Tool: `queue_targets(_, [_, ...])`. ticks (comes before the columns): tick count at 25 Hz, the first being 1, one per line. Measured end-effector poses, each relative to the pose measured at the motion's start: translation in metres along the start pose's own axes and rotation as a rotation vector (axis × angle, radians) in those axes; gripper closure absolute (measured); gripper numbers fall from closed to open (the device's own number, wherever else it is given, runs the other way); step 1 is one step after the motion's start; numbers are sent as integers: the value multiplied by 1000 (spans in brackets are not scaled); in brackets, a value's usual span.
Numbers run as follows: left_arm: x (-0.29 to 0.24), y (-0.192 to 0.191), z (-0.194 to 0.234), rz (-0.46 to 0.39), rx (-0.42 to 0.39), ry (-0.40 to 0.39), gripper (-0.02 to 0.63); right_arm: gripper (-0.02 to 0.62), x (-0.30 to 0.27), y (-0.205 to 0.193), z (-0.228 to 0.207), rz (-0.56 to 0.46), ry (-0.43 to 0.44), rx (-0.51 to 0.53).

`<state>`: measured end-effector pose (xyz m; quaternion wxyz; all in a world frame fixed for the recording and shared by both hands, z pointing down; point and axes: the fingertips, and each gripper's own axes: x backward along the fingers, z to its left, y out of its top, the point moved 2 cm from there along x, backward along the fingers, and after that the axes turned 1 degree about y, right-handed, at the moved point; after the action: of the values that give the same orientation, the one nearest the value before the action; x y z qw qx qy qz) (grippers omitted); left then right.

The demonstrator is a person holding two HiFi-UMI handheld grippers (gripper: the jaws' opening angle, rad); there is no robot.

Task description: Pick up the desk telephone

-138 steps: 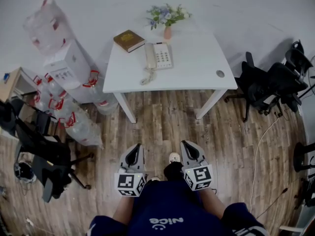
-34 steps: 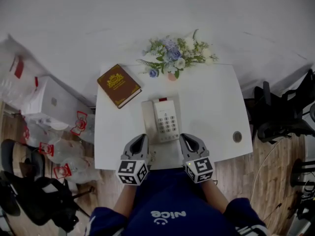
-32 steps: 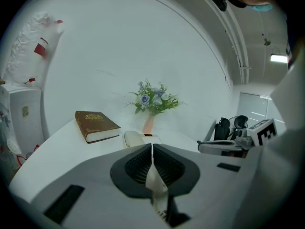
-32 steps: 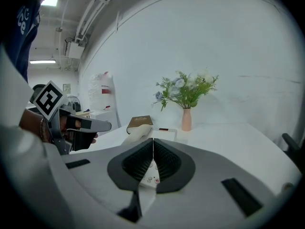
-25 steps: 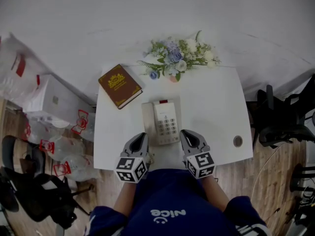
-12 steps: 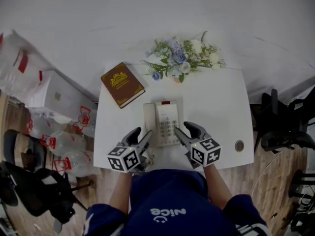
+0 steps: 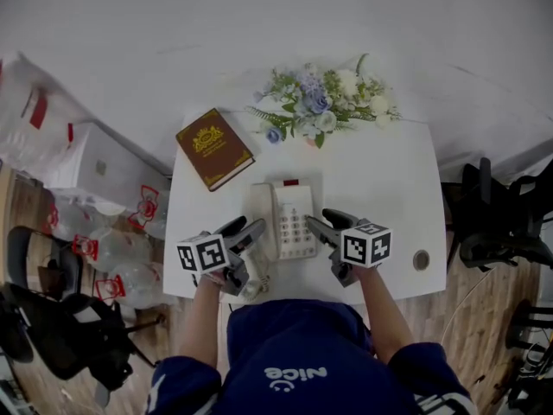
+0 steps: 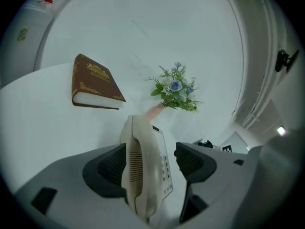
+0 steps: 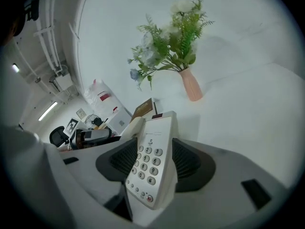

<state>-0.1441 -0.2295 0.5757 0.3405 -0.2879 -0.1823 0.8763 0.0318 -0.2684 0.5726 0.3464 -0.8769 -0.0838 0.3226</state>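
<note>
As both just opened wide, L claw & R claw straddle telephone.

A brown book lies near a vase of flowers (blue, white) on the white table.
</note>
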Motion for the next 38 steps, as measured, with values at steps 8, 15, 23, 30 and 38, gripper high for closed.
queue_targets(8, [-22,-3,16,100,31,-33,270,368,-21,-9,-27,79,18,-100])
queue_targets(15, [-34,-13,26,193,67,-90,259,368,-34,-17,-38,137,85,-183])
queue_targets(23, [-39,-15,29,229,126,-192,242,368,-41,-19,-35,174,158,-246])
queue_targets(30, [-44,-18,29,278,162,-211,233,368,-50,-24,-30,209,183,-274])
queue_targets(38, [-46,-18,29,310,200,-231,232,365,-51,-23,-31,238,207,-311])
